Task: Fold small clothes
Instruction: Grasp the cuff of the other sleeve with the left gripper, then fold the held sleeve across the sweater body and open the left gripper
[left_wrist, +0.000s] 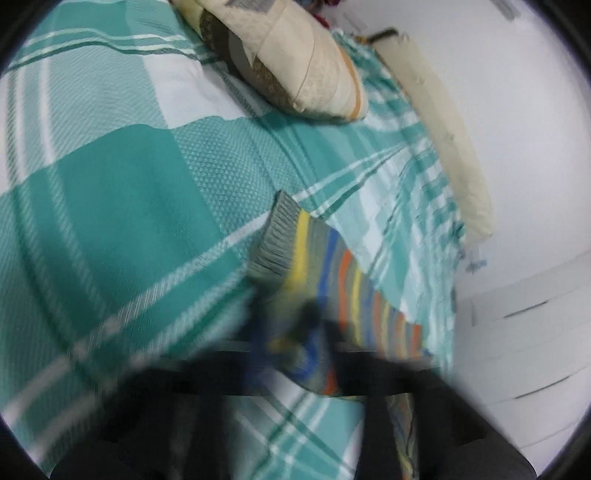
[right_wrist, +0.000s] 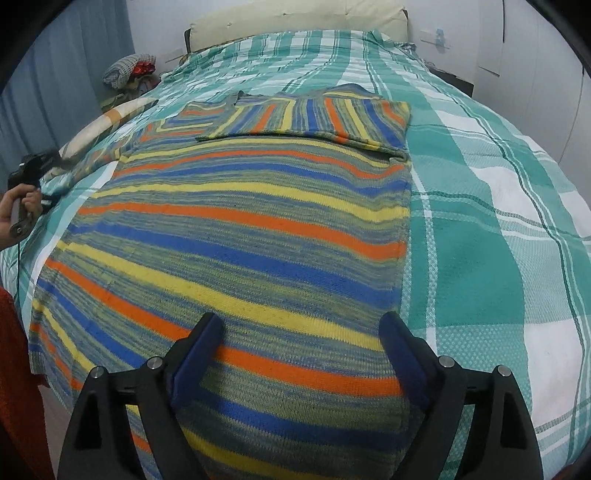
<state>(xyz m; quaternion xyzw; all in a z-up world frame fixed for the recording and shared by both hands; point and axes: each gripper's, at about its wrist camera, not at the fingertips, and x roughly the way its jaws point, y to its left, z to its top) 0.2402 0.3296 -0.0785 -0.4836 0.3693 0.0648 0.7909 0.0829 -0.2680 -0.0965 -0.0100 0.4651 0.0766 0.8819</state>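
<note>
Right tool (right_wrist: 299, 347) open over striped sweater (right_wrist: 236, 229), left tool (left_wrist: 295, 332) gripping sleeve

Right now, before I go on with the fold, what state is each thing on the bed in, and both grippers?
Striped sweater: spread flat on the bedspread, one sleeve folded across the chest.
Other sleeve: stretched out sideways, pinched near the cuff.
Left gripper: blurred, shut on the sleeve.
Right gripper: open, above the sweater hem.
Checked bedspread: laid over the bed, lightly wrinkled.
Pillow: lying on the bedspread.
</note>
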